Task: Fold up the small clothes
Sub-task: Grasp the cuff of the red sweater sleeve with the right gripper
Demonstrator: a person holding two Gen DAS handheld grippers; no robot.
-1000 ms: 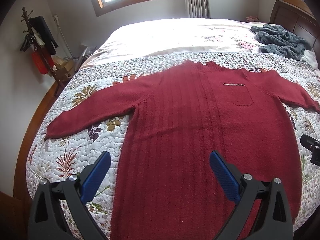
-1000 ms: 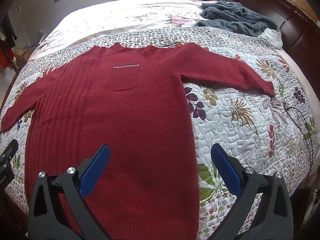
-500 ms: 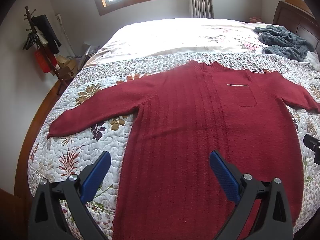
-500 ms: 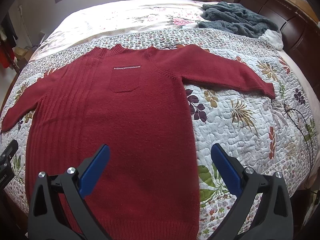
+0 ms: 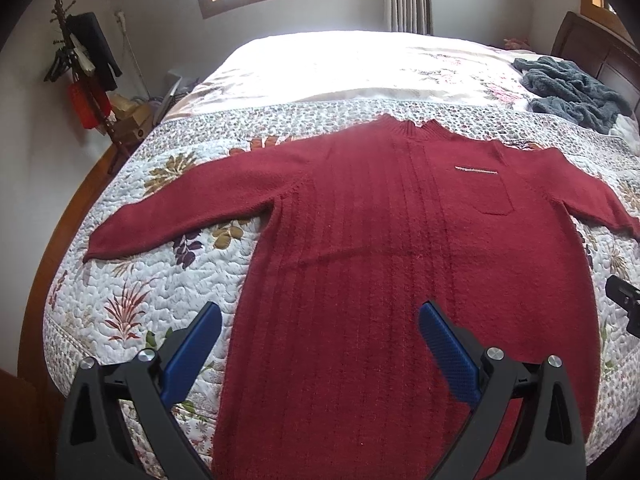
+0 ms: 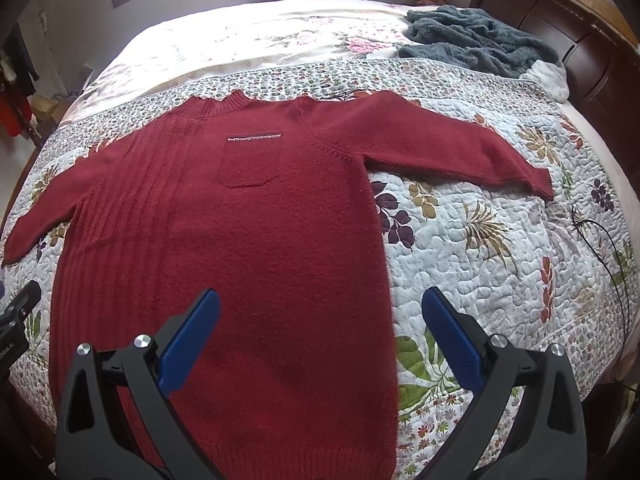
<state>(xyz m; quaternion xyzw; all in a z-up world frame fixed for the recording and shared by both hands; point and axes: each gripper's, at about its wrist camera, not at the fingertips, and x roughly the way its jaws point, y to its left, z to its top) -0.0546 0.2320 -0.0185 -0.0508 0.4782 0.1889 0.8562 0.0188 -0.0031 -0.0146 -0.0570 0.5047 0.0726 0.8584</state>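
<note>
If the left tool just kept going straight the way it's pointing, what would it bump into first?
Most likely the red sweater lying flat on the quilted bed. The left tool is open and aimed at its ribbed body, with nothing between, though depth is hard to judge.

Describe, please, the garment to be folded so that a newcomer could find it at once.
Start at the big bed with the flowered quilt. Spread flat across its near half, sleeves out to both sides, lies a dark red sweater. Unlike the crumpled grey blanket near the headboard, it is smooth and has a chest pocket.
</note>
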